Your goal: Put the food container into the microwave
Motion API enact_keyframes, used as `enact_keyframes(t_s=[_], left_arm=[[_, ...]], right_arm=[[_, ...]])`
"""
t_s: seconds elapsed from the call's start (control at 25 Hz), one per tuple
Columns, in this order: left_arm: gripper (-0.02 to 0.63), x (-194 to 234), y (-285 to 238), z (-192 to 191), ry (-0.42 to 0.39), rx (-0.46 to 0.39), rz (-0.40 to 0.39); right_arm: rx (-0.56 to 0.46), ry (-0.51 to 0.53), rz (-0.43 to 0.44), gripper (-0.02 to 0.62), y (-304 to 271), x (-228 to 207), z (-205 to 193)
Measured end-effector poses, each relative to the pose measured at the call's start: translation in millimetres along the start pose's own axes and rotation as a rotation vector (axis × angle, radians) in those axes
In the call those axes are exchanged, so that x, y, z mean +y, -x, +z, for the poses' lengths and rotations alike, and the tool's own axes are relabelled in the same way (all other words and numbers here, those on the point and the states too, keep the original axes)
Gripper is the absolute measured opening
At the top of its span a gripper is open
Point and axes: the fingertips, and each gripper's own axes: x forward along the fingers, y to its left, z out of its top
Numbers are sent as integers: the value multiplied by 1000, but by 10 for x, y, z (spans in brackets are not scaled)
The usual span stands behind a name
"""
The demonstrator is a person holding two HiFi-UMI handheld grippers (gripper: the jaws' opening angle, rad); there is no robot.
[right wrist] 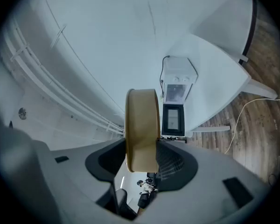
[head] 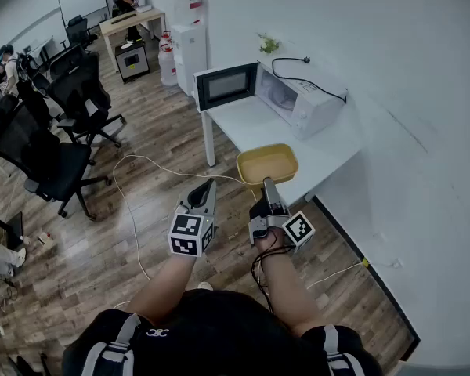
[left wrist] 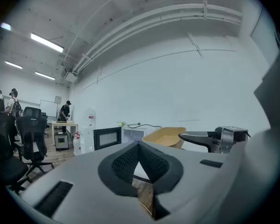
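Right gripper (right wrist: 142, 158) jaws wide on food container (right wrist: 141, 125)

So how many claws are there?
2. The left claw is shut and empty, in front of the person. The right claw beside it grips the yellow food container over the white table. None seem hidden.

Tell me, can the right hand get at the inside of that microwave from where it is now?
Probably yes. The microwave has its door swung open, the white table before it is bare, and the right tongs, gripping the yellow container, point that way. It looks a fair stretch forward, though.
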Motion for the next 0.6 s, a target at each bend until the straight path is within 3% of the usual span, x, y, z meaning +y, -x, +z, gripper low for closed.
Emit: enact_keyframes(t_s=[0.24,0.6], left_arm=[[1,48,83,-10,-47,-2,12],[2,222,204,-43,-13,-7,-25]], right_arm=[[-1,14,2,204,-4,23,-99],[-19,28,-8,210,-54,48,-337]])
